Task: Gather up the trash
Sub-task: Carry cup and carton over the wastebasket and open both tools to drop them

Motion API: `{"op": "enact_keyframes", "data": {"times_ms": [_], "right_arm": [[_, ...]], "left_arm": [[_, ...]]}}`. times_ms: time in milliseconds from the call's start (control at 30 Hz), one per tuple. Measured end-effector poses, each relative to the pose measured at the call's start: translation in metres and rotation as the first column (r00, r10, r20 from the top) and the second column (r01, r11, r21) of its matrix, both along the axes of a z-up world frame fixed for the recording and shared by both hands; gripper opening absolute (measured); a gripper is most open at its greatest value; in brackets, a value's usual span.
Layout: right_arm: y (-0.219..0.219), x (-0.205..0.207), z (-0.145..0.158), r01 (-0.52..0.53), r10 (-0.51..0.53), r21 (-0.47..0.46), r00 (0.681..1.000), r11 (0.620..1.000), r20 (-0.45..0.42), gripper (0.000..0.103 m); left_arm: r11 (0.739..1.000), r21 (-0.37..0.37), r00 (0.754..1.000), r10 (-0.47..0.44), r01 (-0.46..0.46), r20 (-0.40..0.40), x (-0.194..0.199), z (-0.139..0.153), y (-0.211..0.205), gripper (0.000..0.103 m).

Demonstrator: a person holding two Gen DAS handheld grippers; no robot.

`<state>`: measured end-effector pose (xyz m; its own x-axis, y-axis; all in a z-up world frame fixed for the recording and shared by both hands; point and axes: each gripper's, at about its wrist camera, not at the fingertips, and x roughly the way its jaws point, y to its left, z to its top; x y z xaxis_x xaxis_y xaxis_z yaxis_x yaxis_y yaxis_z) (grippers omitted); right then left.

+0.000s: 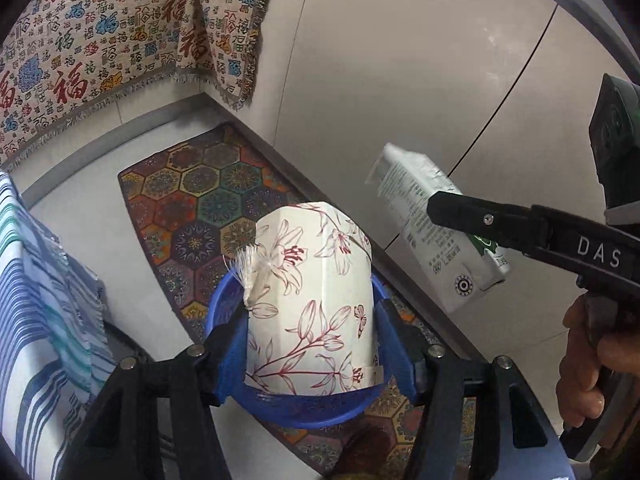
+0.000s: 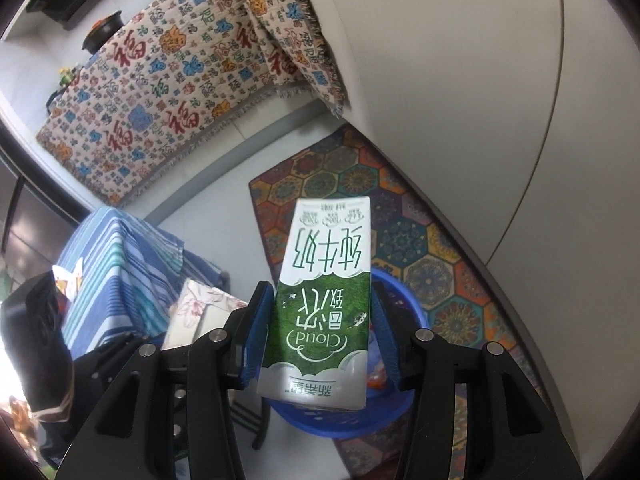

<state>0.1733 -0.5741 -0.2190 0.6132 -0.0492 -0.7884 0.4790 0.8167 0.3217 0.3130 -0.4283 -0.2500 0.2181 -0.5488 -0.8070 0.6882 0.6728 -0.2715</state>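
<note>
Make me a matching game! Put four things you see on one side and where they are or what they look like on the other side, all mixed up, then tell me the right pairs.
Things:
1. flowered box
2. milk carton
3. blue bin
4. hexagon rug

Clues:
A. flat on the floor, many colours
B. between the left gripper fingers
C. on the rug, under both held items
D. between the right gripper fingers, green and white

Pairs: 1-B, 2-D, 3-C, 4-A
</note>
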Motion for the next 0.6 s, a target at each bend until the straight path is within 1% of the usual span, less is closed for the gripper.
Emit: {"op": "enact_keyframes", "data": {"times_ms": [33,67,100,233,333,467,567,600], "right_arm": [[-0.002,0.000,-0.001,0.007,-0.007,0.011,1.000,1.000,0.010,0.064],[-0.003,-0.001,-0.001,0.015,-0.016,0.021,1.000,1.000,0.022,0.073],[-0.005,-0.002,0.000,0.025,-0.025,0.023,0.999,0.999,0.035,0.081],[-0.009,-0.008,0.007,0.062,-0.063,0.016,0.996,0.998,0.066,0.081],[-0.010,-0.012,0.015,0.086,-0.086,0.005,0.992,0.996,0.089,0.081],[-0.005,-0.015,0.026,0.096,-0.091,-0.039,0.989,0.995,0.112,0.081],[0.005,-0.015,0.035,0.092,-0.079,-0.104,0.990,0.990,0.115,0.085],[0.010,-0.014,0.038,0.088,-0.074,-0.125,0.991,0.988,0.114,0.089]], "left_arm": [[1.000,-0.012,1.000,-0.009,0.009,0.002,0.001,-0.001,-0.002,0.069],[1.000,-0.014,1.000,-0.016,0.016,0.005,0.002,-0.004,-0.004,0.073],[1.000,-0.006,1.000,-0.013,0.013,0.011,0.004,-0.007,-0.006,0.079],[1.000,0.005,1.000,0.013,-0.013,0.013,0.011,-0.011,-0.007,0.080],[0.999,-0.014,0.999,0.040,-0.040,0.009,0.012,-0.005,0.002,0.080],[0.997,-0.050,0.997,0.068,-0.067,0.024,0.004,0.015,0.021,0.080],[0.994,-0.079,0.996,0.080,-0.076,0.042,-0.013,0.037,0.048,0.080],[0.993,-0.091,0.995,0.084,-0.079,0.054,-0.022,0.046,0.061,0.080]]}}
